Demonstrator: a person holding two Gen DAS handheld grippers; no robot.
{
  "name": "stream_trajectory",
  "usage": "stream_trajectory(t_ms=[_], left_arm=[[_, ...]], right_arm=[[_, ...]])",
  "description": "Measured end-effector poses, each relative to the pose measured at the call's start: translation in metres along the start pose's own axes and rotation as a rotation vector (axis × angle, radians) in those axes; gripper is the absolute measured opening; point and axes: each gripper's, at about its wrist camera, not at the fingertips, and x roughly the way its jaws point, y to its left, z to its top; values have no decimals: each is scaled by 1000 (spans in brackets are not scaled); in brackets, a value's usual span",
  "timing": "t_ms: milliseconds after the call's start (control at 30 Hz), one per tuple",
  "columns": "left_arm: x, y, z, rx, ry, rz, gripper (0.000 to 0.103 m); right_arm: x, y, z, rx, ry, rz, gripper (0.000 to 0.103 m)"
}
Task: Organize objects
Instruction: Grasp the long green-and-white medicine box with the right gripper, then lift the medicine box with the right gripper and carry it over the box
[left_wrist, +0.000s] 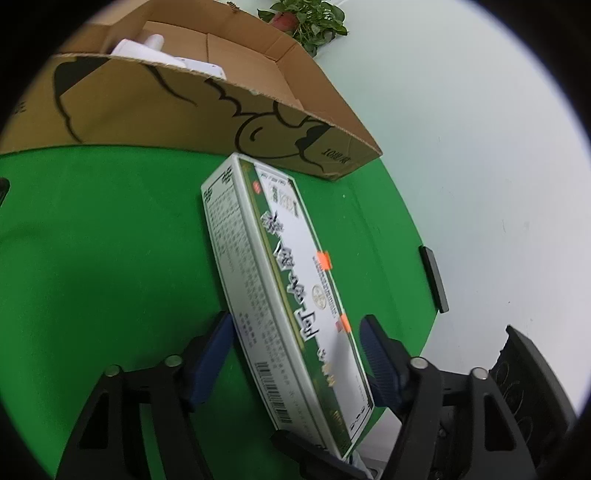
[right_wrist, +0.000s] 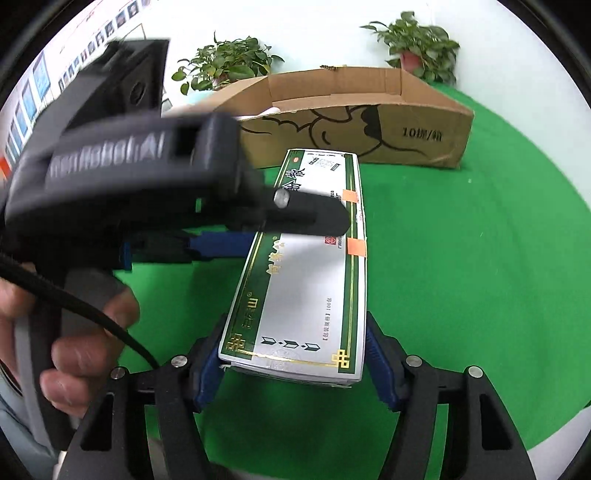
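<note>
Left wrist view: set close behind the left gripper (left_wrist: 295, 332), angled down along the long green-and-white box (left_wrist: 280, 295) toward the cardboard carton (left_wrist: 207, 110). Right wrist view: close behind the right gripper (right_wrist: 291, 354), facing down the same box (right_wrist: 306, 280) to the carton (right_wrist: 406, 136). Shared: box, carton, green mat (left_wrist: 103, 240), potted plant (left_wrist: 306, 22)

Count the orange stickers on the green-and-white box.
2, both on the green-and-white box's right edge: one orange sticker farther away, one nearer the camera. Other faces are hidden.
</note>
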Motion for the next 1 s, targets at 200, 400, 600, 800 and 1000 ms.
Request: stream_trajectory(t_ms=[200,400,600,800,1000], left_arm=[[-10,-8,-14,-5,-17,5,50],[-36,-41,-9,69,-82,3,46],[-65,-79,12,141,-151,5,45],[-101,-121,47,212,-234,6,45],[-127,-136,103,252,-273,29,45]], right_arm=[[2,7,-1,-6,5,22,62],[-17,20,7,-43,-51,-6,61],[-41,30,37,-77,-140,-44,61],[-71,43,84,-122,-233,-73,61],[-85,43,148,-141,-291,-58,61]])
